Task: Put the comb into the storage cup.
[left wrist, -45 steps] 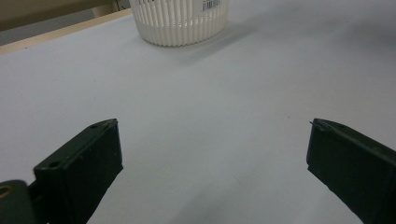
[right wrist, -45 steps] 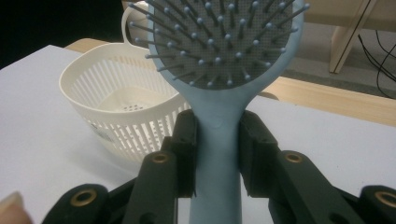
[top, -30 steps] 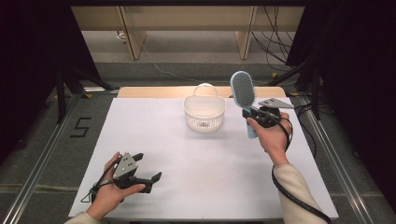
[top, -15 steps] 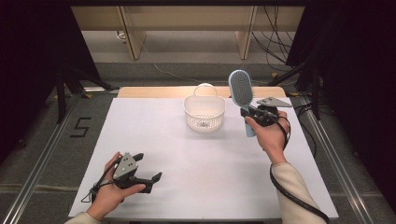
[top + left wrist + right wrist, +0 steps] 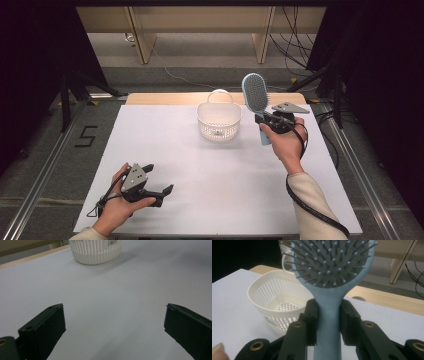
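The high view looks forward and down from above the person's side, taking in the whole white tabletop [image 5: 225, 190]. The left gripper view sits low, skimming close over the tabletop toward the white basket [image 5: 95, 251]. The right gripper view, raised, looks close along a blue hairbrush [image 5: 329, 277]. All three share the basket.
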A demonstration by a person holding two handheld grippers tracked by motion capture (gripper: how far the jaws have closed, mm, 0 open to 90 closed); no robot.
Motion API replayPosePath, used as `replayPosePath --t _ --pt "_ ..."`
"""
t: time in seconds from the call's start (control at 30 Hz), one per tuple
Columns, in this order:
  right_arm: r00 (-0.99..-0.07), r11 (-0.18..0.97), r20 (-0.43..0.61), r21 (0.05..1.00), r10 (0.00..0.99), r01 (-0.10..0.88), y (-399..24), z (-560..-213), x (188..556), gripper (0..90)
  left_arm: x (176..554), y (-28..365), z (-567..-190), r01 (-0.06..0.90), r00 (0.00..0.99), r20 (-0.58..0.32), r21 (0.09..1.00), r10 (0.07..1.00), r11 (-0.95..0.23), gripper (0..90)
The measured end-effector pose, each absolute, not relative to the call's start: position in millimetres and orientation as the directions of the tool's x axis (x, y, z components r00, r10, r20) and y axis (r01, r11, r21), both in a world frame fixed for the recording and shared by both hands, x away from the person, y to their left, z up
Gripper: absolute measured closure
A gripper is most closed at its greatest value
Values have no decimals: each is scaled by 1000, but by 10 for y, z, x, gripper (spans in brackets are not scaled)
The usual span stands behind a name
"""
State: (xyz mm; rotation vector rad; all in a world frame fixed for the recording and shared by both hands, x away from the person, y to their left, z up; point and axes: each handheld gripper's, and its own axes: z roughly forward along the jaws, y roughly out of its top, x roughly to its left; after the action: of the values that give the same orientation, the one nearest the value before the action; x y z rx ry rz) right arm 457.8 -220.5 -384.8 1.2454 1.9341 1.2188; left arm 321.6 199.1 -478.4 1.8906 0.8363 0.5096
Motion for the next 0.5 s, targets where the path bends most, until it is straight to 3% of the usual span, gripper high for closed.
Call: replayPosePath --t 0.5 --pt "-437 166 37 893 899 419 -2145 -3848 4614 709 3215 1991 -4783 330 676 -7 897 737 -294 30"
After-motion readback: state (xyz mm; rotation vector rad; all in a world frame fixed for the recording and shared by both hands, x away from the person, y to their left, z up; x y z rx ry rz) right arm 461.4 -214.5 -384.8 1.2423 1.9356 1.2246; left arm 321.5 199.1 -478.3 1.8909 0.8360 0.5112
